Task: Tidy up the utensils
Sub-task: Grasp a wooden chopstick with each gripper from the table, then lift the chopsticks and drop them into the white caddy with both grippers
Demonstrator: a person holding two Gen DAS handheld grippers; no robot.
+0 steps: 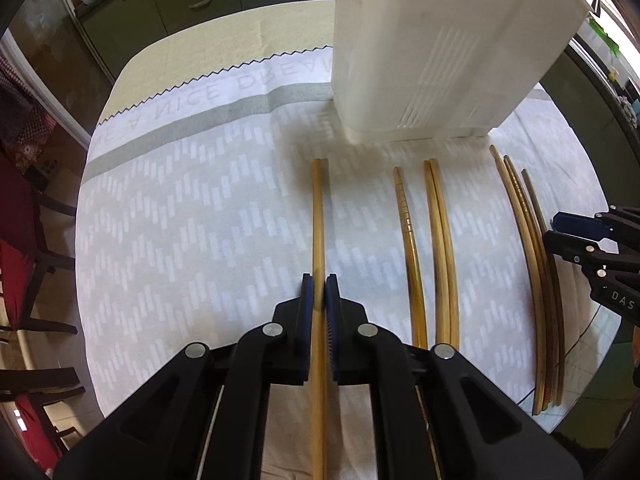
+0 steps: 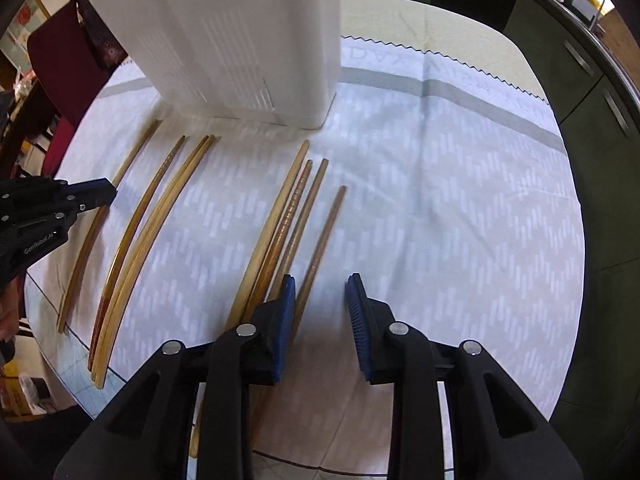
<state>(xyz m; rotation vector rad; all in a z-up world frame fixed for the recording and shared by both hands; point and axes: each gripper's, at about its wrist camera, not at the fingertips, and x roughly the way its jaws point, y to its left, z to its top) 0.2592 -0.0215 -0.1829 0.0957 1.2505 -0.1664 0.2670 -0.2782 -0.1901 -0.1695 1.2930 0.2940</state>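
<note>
Several wooden chopsticks lie side by side on a white patterned cloth [image 1: 200, 208]. My left gripper [image 1: 319, 294] is shut on the leftmost chopstick [image 1: 318, 216], which also shows in the right wrist view [image 2: 86, 240]. My left gripper shows there at the left edge [image 2: 102, 192]. My right gripper [image 2: 320, 300] is open and empty, low over the cloth, with its left pad beside the rightmost chopstick [image 2: 324, 236]. A tall white utensil holder [image 1: 432, 48] stands behind the chopsticks; it also shows in the right wrist view [image 2: 232, 40].
More chopsticks lie in groups: three in the middle [image 1: 436, 248] and a cluster at the right [image 1: 536, 264]. The right gripper [image 1: 576, 236] shows at the right edge. Green cabinets [image 1: 172, 4] stand behind the table. Red chairs [image 1: 20, 248] stand to the left.
</note>
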